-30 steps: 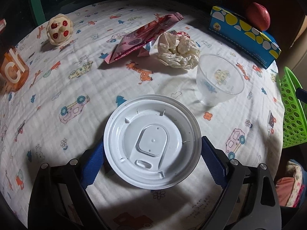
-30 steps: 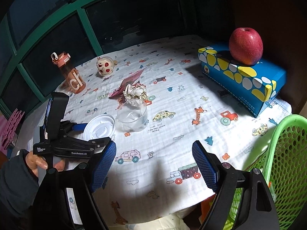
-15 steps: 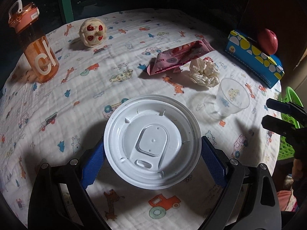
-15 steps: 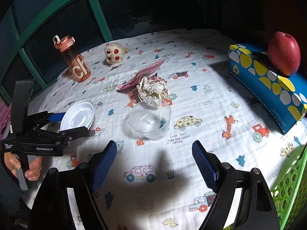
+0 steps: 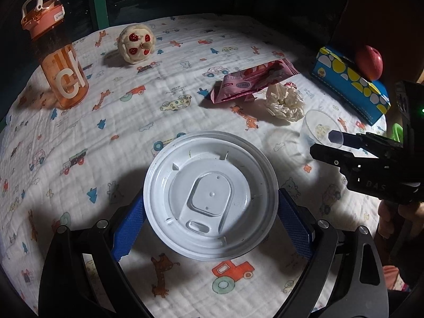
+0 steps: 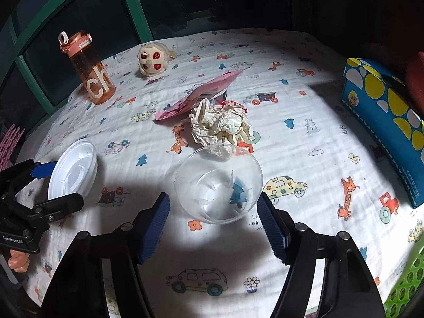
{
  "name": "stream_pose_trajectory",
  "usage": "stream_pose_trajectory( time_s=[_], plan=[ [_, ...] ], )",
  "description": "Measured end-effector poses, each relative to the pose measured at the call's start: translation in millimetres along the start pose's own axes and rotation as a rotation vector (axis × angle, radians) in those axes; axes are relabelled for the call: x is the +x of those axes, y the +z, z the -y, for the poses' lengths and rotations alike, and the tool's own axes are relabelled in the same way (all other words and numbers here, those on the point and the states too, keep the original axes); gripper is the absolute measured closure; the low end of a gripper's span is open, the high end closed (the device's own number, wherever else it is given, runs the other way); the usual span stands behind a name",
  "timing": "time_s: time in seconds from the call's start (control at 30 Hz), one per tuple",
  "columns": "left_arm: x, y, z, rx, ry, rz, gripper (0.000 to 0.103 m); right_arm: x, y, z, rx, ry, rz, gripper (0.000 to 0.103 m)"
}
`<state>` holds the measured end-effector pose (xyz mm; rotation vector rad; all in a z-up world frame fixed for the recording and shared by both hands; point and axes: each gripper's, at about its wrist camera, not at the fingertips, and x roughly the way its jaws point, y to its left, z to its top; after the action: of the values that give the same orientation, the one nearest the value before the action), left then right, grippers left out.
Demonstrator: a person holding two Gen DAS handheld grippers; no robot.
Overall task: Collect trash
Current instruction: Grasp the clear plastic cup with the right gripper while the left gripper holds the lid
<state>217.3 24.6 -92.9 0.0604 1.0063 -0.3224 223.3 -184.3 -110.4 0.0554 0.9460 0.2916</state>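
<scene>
My left gripper [image 5: 211, 221] is shut on a white plastic lid [image 5: 210, 194] and holds it above the printed tablecloth; the lid also shows in the right wrist view [image 6: 73, 171]. My right gripper [image 6: 213, 224] is open, its blue pads on either side of a clear plastic cup [image 6: 218, 184] without touching it. The cup also shows in the left wrist view [image 5: 319, 132]. Behind the cup lie a crumpled paper ball [image 6: 221, 126] and a pink snack wrapper [image 6: 201, 94].
An orange water bottle [image 6: 86, 67] and a small plush toy [image 6: 152, 58] stand at the back left. A blue tissue box [image 6: 384, 129] with a red apple [image 5: 369, 62] sits on the right. A green basket [image 6: 402, 288] is at the lower right edge.
My right gripper has moved forward to the clear cup, which now sits between its pads. My left gripper has lifted and pulled back with the lid.
</scene>
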Motion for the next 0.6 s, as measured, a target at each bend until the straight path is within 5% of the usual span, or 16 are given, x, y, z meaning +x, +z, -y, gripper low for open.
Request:
stream_pose_trajectory(
  time_s=[0.6],
  plan=[
    [-11,-4,14,0.004,-0.017,0.006,0.012,-36,-14,4,0.008,0.001,0.055,0.045]
  ],
)
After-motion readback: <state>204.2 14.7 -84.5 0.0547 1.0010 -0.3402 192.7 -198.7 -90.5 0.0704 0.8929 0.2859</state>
